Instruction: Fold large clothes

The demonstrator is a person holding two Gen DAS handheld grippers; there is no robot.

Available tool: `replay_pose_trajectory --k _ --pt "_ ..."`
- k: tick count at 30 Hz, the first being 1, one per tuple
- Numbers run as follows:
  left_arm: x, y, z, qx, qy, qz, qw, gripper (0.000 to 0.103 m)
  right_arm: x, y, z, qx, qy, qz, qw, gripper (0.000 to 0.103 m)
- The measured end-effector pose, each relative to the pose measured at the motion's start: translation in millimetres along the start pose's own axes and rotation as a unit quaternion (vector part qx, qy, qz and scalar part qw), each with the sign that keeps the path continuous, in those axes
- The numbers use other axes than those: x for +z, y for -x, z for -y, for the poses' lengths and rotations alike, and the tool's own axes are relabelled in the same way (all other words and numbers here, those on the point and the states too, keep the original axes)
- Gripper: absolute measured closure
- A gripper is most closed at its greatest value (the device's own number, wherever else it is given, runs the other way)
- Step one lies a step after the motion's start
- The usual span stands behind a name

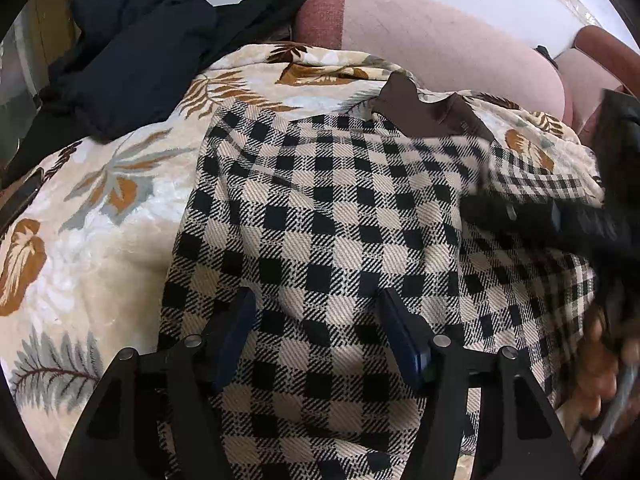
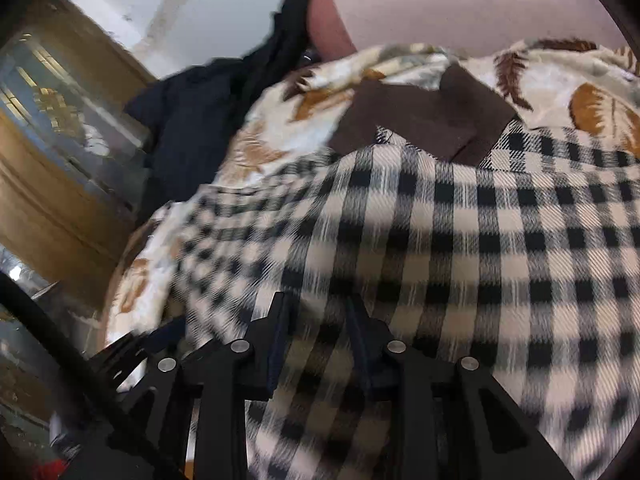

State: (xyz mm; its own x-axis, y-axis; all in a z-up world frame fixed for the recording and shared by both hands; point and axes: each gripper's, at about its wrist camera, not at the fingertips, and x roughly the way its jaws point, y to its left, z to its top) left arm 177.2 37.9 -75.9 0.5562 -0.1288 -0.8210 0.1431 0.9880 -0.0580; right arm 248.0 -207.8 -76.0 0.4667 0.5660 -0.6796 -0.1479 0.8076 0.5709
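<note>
You're hovering both claws released — left gripper [image 1: 316,300] and right gripper [image 2: 318,304] — over the checked shirt [image 1: 340,208]; it's risking unfolding, since nothing's pinning it.

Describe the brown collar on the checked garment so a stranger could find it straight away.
Start at the leaf-print blanket covering the pink sofa. On it lies the black-and-cream checked garment; follow it to its far end, nearest the sofa back. There sits the collar, the only plain dark brown patch, unlike the checks around it and the dark navy clothes heaped to the left.
</note>
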Motion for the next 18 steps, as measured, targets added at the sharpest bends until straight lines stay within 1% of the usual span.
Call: replay_pose_trajectory --k 1,2,3,4,5,7,8,9,10,11,12,13,14,15,16,17,18 --pt "0.5 -0.6 -0.5 0.000 0.000 0.000 1.0000 0.039 8.4 0.0 10.1 -0.011 -0.022 0.008 1.000 0.071" --pt "0.7 -0.8 -0.8 0.000 0.000 0.000 1.0000 0.039 16.7 4.0 22.0 -0.035 -0.042 0.020 0.998 0.072" --pt "1.3 -0.8 -1.1 -0.001 0.000 -0.001 1.0000 0.038 22.8 9.4 31.9 -0.070 -0.056 0.032 0.995 0.072" --pt "1.9 -1.1 -1.9 -0.002 0.001 -0.002 1.0000 0.038 29.0 16.5 46.3 -0.123 -0.072 0.043 0.989 0.071" --pt "2.8 -0.3 -3.9 -0.004 0.004 -0.003 1.0000 0.038 33.0 26.7 67.7 -0.168 -0.097 0.050 0.980 0.071" --pt "4.7 0.8 -7.4 -0.008 0.012 -0.005 0.9999 0.038 32.7 51.0 102.9 -0.155 -0.143 0.065 0.975 0.076" --pt "6.3 2.7 -11.5 -0.008 0.019 -0.005 0.9998 0.038 30.8 64.6 114.9 -0.161 -0.156 0.071 0.972 0.076" --pt "7.5 3.7 -14.9 -0.005 0.026 -0.004 0.9996 0.038 29.2 76.4 121.4 -0.178 -0.159 0.077 0.968 0.076" --pt "9.0 5.1 -19.9 -0.001 0.035 -0.004 0.9994 0.038 26.0 92.1 127.8 -0.205 -0.154 0.085 0.963 0.076" --pt "9.9 6.4 -24.5 0.005 0.044 -0.004 0.9990 0.038 23.9 102.3 130.2 -0.221 -0.148 0.086 0.960 0.075" --pt "10.4 7.3 -28.1 0.016 0.051 -0.004 0.9986 0.038 20.6 112.6 132.3 -0.235 -0.143 0.085 0.958 0.074" --pt "11.2 8.1 -32.7 0.036 0.057 -0.003 0.9977 0.038 16.9 123.3 132.3 -0.249 -0.137 0.086 0.955 0.074" --pt "11.8 8.5 -38.1 0.056 0.062 -0.002 0.9965 0.038 11.7 135.6 130.5 -0.265 -0.130 0.089 0.951 0.068" --pt "12.1 8.8 -43.7 0.076 0.068 -0.002 0.9948 0.038 3.9 147.6 124.7 -0.281 -0.118 0.094 0.948 0.053" --pt "12.0 8.5 -50.4 0.096 0.076 -0.003 0.9925 0.038 -3.9 156.7 120.3 -0.287 -0.109 0.098 0.947 0.048" --pt "11.6 8.1 -59.6 0.110 0.088 -0.006 0.9900 0.038 -12.0 163.3 114.6 -0.285 -0.101 0.100 0.948 0.045" --pt "11.0 7.5 -66.9 0.111 0.098 -0.009 0.9890 0.038 -18.3 168.7 111.7 -0.280 -0.096 0.098 0.950 0.045"
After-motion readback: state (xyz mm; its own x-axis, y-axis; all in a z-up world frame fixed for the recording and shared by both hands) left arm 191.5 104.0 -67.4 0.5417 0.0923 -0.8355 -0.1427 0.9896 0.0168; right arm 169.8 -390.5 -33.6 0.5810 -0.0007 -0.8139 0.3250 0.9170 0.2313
